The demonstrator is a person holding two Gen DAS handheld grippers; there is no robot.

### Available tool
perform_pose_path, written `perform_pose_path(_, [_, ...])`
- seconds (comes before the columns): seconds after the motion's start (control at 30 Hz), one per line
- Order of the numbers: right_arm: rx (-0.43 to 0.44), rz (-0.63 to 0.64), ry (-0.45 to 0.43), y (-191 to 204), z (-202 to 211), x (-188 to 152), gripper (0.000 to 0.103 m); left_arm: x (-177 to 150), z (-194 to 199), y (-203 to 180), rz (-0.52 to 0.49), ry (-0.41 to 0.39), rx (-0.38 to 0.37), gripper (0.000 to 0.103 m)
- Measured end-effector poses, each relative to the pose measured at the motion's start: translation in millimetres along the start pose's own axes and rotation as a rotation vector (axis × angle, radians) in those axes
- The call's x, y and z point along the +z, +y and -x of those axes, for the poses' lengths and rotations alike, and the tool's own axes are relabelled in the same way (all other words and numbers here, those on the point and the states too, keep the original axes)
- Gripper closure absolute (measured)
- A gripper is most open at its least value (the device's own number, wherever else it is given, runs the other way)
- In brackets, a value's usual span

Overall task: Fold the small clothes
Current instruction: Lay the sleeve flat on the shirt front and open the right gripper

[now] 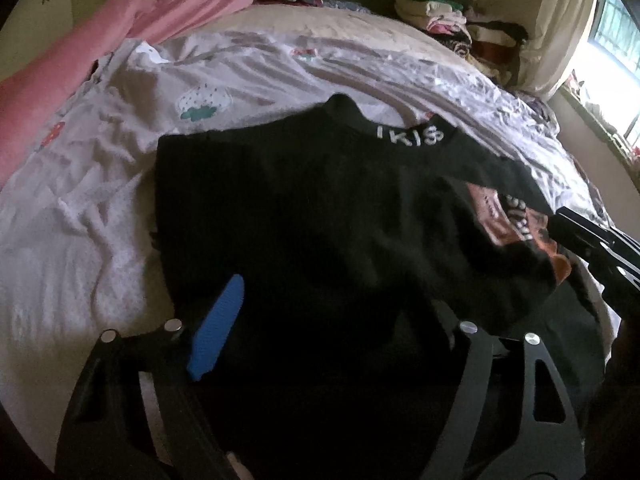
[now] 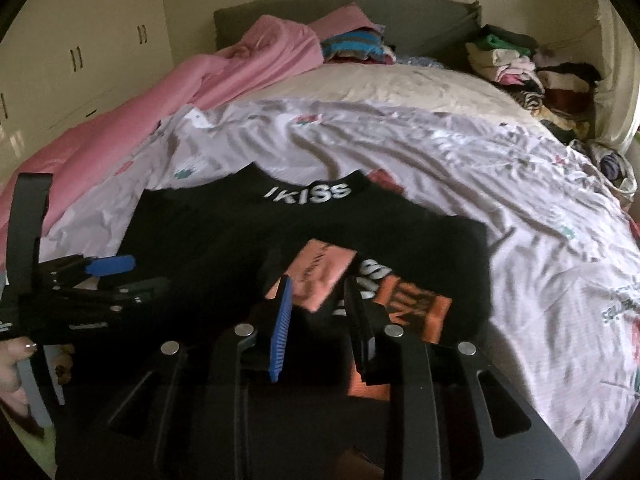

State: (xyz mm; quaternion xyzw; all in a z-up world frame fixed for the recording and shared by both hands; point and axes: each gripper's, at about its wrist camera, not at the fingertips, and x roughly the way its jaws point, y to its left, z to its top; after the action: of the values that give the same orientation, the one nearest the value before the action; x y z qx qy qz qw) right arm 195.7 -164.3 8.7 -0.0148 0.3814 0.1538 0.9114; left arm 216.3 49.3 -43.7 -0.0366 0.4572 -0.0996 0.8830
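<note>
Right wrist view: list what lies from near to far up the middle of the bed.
Right gripper → black top → white printed sheet → cream sheet → grey headboard.

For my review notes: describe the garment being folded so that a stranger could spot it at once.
On the bed, near its foot, a black top lies on the white printed sheet. Unlike the pink blanket and the clothes pile near the headboard, it has white IKISS lettering at the collar and an orange print.

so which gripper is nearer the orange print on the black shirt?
Right. The right gripper sits over the orange print; the left gripper is at the black shirt's opposite side.
</note>
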Motion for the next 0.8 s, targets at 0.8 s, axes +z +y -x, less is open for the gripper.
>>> perform_pose_path(0.8, [-0.027, -0.025, 0.133, -3, -38, -20, 0.079, -3, 0, 5, 0.021, 0.005, -0.016, 0.034])
